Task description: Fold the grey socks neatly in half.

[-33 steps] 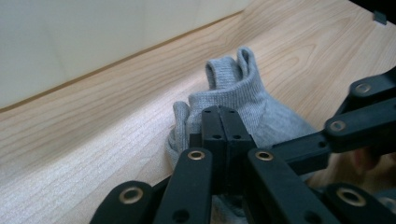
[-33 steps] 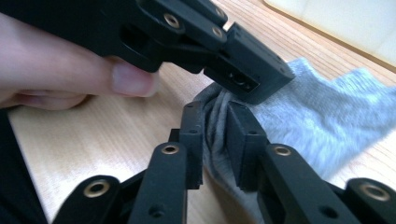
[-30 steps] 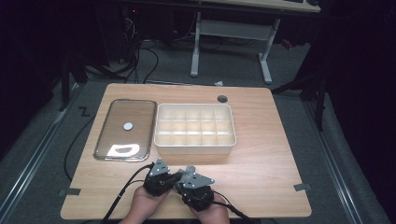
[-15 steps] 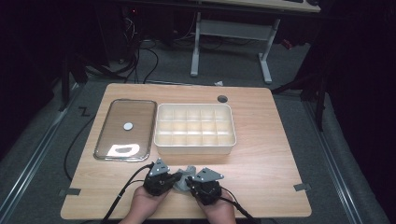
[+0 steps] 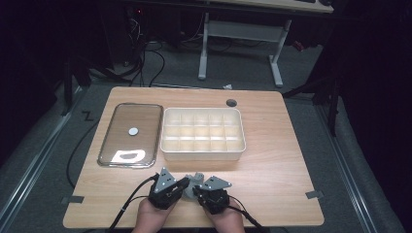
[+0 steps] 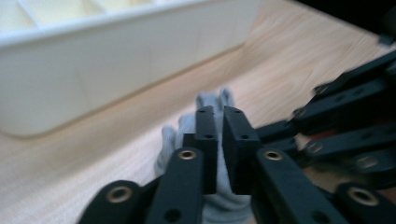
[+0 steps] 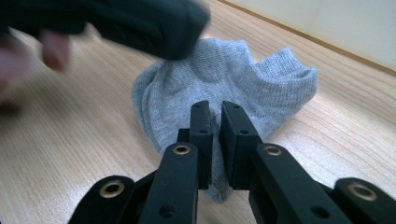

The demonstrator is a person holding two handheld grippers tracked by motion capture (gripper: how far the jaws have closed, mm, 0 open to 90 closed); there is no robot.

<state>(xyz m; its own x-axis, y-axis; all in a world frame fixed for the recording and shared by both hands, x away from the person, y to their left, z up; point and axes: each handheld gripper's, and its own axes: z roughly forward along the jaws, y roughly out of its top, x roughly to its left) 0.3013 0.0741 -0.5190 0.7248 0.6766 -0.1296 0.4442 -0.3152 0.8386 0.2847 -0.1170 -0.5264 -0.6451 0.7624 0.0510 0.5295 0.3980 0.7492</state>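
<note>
- Grey sock (image 7: 224,88): crumpled, lying on the wooden worktop (image 5: 282,165) near its front edge, in front of the divided bin, between the two grippers; seen in the high view as a small grey lump (image 5: 196,178).
- Left gripper (image 6: 223,122): fingers drawn nearly together with a narrow slit between them, grey knit fabric directly beneath and ahead; whether fabric is pinched cannot be told. In the high view, held at the left of the sock (image 5: 167,189), grey three-cornered plate on top, cable trailing toward the front edge.
- Right gripper (image 7: 220,116): fingers likewise nearly together, tips over the sock's near side; grip on fabric cannot be told. In the high view, just right of the sock (image 5: 211,194).
- Hands: left hand (image 5: 148,218) and right hand (image 5: 228,221) entering from the bottom edge.
- Divided bin (image 5: 201,153): cream, rectangular, open top, gridded compartments, mid-worktop, just beyond the sock.
- Tray (image 5: 130,135): shallow, metallic rim, glossy, left of the bin and just beside it; small pale disc (image 5: 133,130) near its middle.
- Round hole (image 5: 231,102): dark, near the far edge of the worktop.
</note>
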